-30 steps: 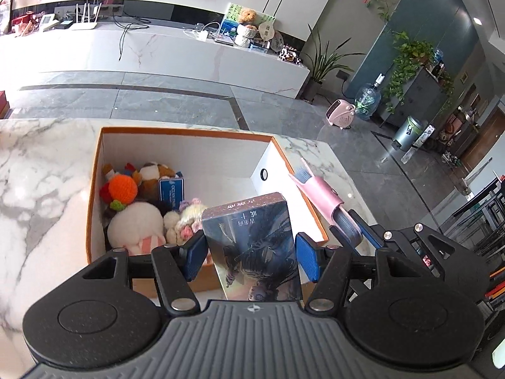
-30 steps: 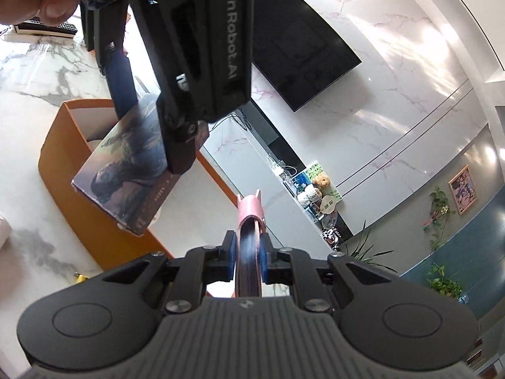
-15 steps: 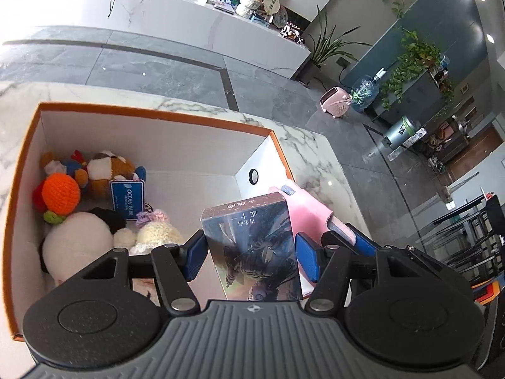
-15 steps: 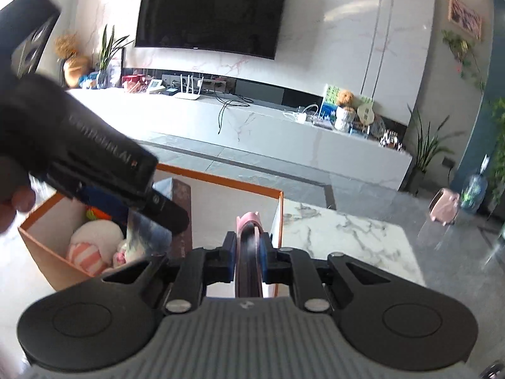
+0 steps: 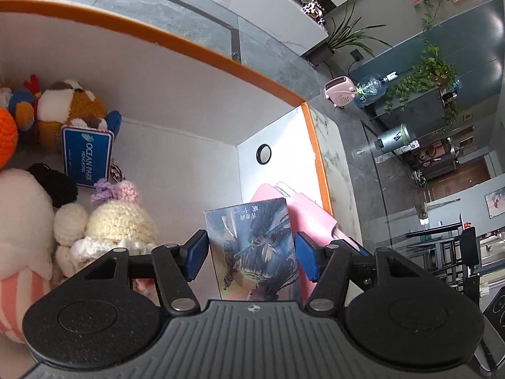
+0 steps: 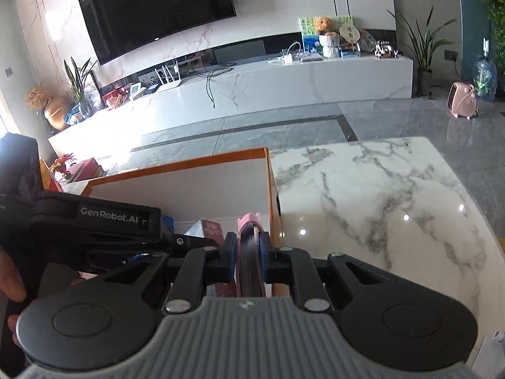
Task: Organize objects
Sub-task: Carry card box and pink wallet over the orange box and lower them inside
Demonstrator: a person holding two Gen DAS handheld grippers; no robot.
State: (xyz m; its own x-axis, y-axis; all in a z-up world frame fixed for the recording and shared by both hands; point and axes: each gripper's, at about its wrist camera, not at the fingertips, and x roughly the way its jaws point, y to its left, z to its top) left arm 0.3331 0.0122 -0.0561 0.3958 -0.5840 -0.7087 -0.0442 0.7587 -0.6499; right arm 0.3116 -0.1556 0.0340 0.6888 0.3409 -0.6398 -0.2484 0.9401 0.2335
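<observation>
While both hands hang over the orange-rimmed box (image 5: 195,47), the step in hand looks like the lowering of two flat items into its free end. The left claw (image 5: 251,254) is clamped on the book (image 5: 255,246), its blue pads pressing the two long edges so the dark illustrated cover faces the camera and the book stands upright inside the box, near the end wall with the round hole (image 5: 264,154). The right claw (image 6: 248,252) is closed tight on the pink-covered notebook (image 6: 249,237), held edge-on; in the left wrist view that pink cover (image 5: 311,218) sits just behind the book, between it and the box's end wall. The plush toys (image 5: 104,221) and a small blue tin (image 5: 86,154) fill the opposite end of the box, apart from the book. Outside the box, beyond its end wall, the marble table (image 6: 378,195) is bare.

Whether either item already rests on the box floor cannot be told; the lower edges are hidden by the claws. The next move, as I judge it, calls for easing both down until they stand on the floor against the end wall, then parting the pads without tipping the book toward the toys.
</observation>
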